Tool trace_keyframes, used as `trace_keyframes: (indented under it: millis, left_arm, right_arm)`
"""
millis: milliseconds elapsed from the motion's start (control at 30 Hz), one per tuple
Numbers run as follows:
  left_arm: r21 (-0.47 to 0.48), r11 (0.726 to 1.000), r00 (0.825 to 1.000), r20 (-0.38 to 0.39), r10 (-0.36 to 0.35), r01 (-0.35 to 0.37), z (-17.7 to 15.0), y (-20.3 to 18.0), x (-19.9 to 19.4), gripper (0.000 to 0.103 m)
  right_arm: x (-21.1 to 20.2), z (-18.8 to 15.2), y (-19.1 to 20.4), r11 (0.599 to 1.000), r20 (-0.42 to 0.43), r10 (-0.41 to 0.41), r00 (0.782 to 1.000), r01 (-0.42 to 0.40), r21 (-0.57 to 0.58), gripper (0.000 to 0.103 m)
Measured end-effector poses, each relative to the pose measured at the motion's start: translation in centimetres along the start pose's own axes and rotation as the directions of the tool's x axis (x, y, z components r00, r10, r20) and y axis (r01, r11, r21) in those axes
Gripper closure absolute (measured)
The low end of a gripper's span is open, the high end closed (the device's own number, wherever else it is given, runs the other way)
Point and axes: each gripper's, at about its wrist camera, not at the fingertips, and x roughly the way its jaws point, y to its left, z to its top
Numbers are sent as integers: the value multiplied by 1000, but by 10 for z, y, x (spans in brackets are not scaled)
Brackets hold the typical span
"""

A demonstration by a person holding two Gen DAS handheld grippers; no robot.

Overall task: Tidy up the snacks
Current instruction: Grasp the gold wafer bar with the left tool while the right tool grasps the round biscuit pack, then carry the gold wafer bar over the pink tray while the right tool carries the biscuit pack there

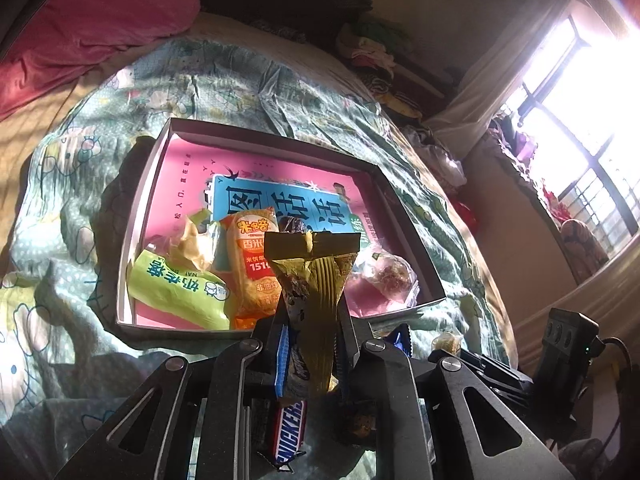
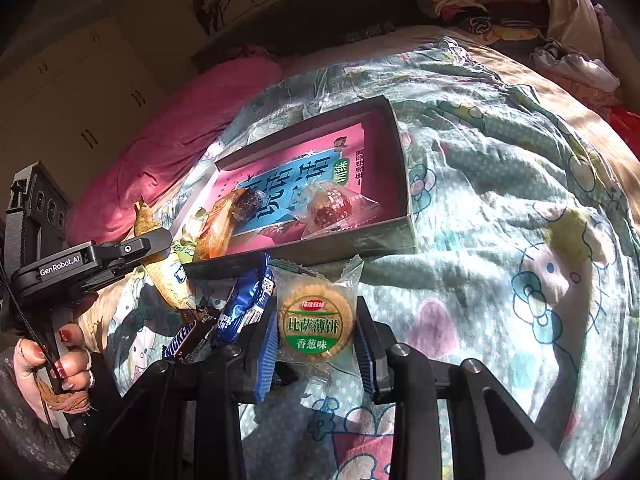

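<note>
Two claws are at work over a bed covered by a pale green cartoon-print quilt. The left claw is clamped on a crinkled olive-gold foil snack packet, which stands upright between its pads, lifted clear of the quilt, in front of the near wall of the box. The right claw is closed on a clear wrapped round cracker with a green label, gripped by its two sides just above the quilt and just short of the box's near wall.

A shallow grey cardboard box with a pink and blue printed sheet lining its bottom lies on the quilt toward the middle of the bed. In its near left corner sit a lime-green soft packet, an orange rice-cracker packet and a crumpled yellow-green wrapper. A clear bag holding a reddish-brown ball-shaped sweet lies near its near right corner, and a small dark wrapped sweet sits between them.

On the quilt outside the box, by its near wall, lie a brown Snickers bar and a blue and white foil packet, touching each other. A hand with red-painted nails holds the left claw's handle. A pink pillow lies at the head of the bed.
</note>
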Motion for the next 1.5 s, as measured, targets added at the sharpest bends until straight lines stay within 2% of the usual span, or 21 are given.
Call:
trace_keyframes:
  millis: [400,633,1000,1500]
  left_arm:
    - [-69,997,994,104,45,-38,19,25,-30,85]
    - [-77,996,988,147,54,-43,28,25,-38,85]
    - [-29,999,987,151,48,-44,33,0,-24,85]
    - [61,997,990,133,46,-55,34,-41,7,85]
  right_arm:
    - [-5,3,3,1000,28,13,1000,-12,-17,68]
    - [-10,9,8,998,71,27,997,-23,-52,68]
    - [-13,28,3,998,148,42,988,-34,-52,68]
    - [-8,42,-4,998,187,26,982,-16,-53,68]
